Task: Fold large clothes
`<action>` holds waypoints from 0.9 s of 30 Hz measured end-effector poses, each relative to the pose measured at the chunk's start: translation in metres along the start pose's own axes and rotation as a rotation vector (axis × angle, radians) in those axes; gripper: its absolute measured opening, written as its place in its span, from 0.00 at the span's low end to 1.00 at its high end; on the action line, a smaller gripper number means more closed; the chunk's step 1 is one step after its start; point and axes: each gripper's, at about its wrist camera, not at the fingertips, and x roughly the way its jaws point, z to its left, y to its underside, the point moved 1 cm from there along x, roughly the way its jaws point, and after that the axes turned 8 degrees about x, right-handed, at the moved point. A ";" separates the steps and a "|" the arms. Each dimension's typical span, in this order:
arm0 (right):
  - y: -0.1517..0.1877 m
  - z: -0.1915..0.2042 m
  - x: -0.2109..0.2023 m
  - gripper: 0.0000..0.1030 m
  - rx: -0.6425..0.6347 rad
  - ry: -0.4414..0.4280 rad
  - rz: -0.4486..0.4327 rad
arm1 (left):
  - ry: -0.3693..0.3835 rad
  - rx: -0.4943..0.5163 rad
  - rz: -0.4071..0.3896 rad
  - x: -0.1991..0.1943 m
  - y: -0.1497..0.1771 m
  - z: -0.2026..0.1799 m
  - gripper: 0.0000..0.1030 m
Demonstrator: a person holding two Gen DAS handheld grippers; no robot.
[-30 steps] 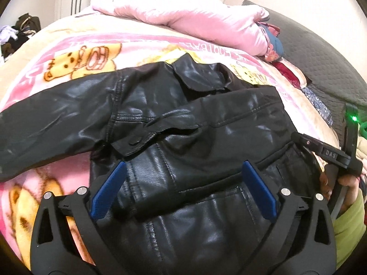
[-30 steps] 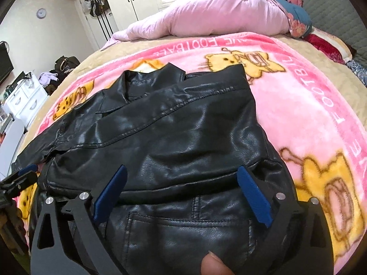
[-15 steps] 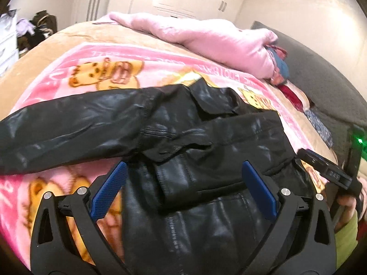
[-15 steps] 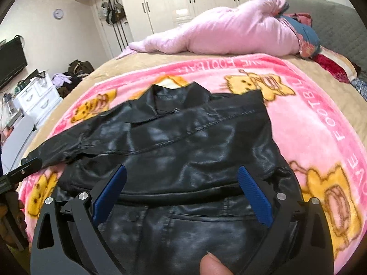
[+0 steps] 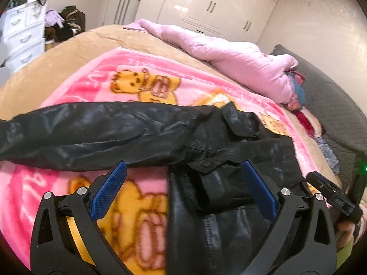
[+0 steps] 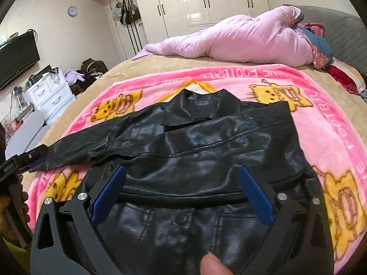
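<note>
A black leather jacket [image 5: 224, 160] [image 6: 206, 151] lies on a pink cartoon blanket [image 5: 137, 68] [image 6: 332, 119] on the bed. Its right side is folded over the body. Its left sleeve [image 5: 91, 133] [image 6: 91, 144] stretches out flat to the left. My left gripper [image 5: 183, 185] is open and empty, above the jacket's left edge below the sleeve. It also shows at the left of the right wrist view [image 6: 29, 158], by the sleeve's cuff. My right gripper [image 6: 182, 190] is open and empty over the jacket's lower front; it shows at the right edge of the left wrist view [image 5: 330, 194].
A pink quilt [image 5: 229, 55] [image 6: 240, 39] lies heaped at the far side of the bed. A grey headboard [image 5: 332, 105] is at the right. White wardrobes [image 6: 201, 2], white drawers [image 6: 48, 91] and a clothes pile [image 6: 84, 73] stand beyond the bed.
Both grippers have pulled back and up from the jacket. The left one has also moved left, so the outstretched sleeve and more blanket now fill its view.
</note>
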 end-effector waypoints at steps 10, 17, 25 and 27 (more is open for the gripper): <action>-0.003 0.036 0.006 0.95 -0.050 -0.011 0.012 | -0.075 -0.067 -0.025 -0.018 -0.005 0.045 0.91; -0.007 0.067 0.004 0.95 -0.091 -0.032 0.004 | -0.133 -0.088 -0.043 -0.029 -0.010 0.065 0.91; -0.015 0.119 0.011 0.96 -0.157 -0.077 0.001 | -0.202 -0.154 -0.078 -0.048 -0.009 0.100 0.91; -0.015 0.132 0.014 0.96 -0.166 -0.091 0.003 | -0.229 -0.164 -0.091 -0.054 -0.009 0.109 0.91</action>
